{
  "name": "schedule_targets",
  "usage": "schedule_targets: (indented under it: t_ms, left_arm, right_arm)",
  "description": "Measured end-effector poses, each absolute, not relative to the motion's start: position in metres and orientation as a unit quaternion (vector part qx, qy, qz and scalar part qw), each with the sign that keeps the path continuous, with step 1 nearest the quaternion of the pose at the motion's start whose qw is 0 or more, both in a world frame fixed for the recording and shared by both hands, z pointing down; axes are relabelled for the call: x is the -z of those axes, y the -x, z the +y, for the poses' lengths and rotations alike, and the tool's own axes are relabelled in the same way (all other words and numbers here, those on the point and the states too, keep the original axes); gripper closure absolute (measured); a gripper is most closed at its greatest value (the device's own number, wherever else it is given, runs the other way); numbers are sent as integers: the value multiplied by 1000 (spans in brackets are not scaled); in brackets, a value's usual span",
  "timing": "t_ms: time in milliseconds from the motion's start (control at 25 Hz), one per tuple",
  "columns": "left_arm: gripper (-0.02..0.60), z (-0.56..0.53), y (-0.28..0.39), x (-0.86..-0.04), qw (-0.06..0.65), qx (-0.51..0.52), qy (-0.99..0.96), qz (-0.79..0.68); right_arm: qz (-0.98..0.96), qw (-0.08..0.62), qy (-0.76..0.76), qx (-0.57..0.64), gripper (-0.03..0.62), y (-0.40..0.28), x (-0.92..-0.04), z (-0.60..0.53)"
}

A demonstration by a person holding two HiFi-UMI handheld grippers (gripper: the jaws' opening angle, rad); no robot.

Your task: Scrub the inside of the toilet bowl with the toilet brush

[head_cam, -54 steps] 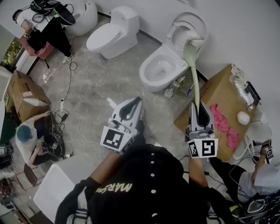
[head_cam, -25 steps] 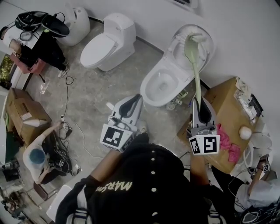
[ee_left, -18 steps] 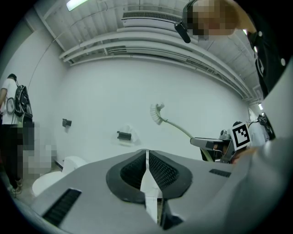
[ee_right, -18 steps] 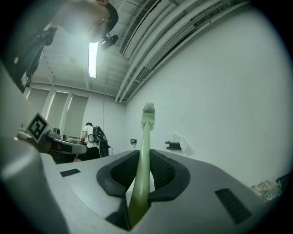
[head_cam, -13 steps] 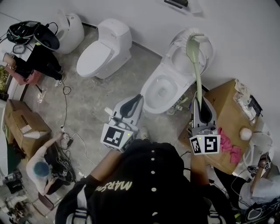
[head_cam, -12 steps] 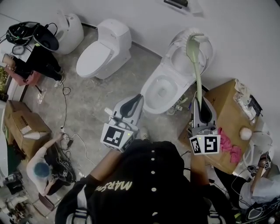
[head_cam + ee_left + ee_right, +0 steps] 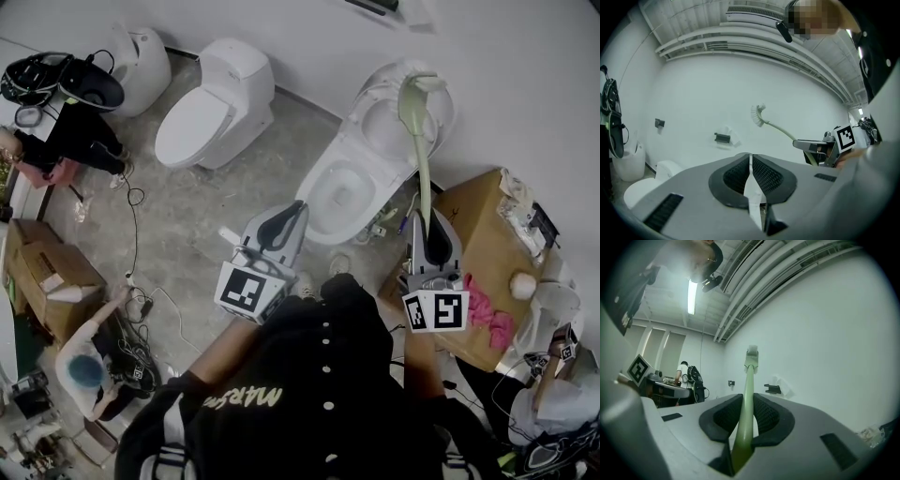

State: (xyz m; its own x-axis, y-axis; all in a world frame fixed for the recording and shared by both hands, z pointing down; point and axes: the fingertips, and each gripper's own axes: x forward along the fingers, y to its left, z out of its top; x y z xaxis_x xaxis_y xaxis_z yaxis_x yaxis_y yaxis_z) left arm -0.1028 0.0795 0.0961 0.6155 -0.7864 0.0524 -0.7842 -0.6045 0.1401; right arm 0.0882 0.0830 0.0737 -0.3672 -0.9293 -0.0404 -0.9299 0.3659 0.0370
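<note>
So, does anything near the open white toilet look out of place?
Slightly: a crumpled pink cloth lies loose on the brown cardboard box, and small clutter sits on the floor beside the open white toilet.

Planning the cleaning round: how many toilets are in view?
3. An open toilet with its lid raised stands at centre, a closed toilet stands left of it along the wall, and a third toilet is in the far-left corner, partly hidden. Others may lie out of frame.

My right tool [image 7: 427,221] hides the lower end of the toilet brush [image 7: 412,112]; whether its head touches the toilet lid [image 7: 382,120], I can't tell.
</note>
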Motion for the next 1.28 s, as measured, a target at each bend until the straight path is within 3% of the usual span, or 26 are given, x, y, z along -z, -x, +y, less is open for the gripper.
schedule_targets:
  t_ms: [760, 1280]
  left_arm:
    - [538, 18, 24, -69, 48, 9, -897, -440]
    - [538, 4, 9, -115, 98, -10, -891, -443]
  right_arm:
    - [838, 27, 544, -35, 508, -153, -57, 9]
    - [845, -38, 532, 34, 508, -159, -148, -16]
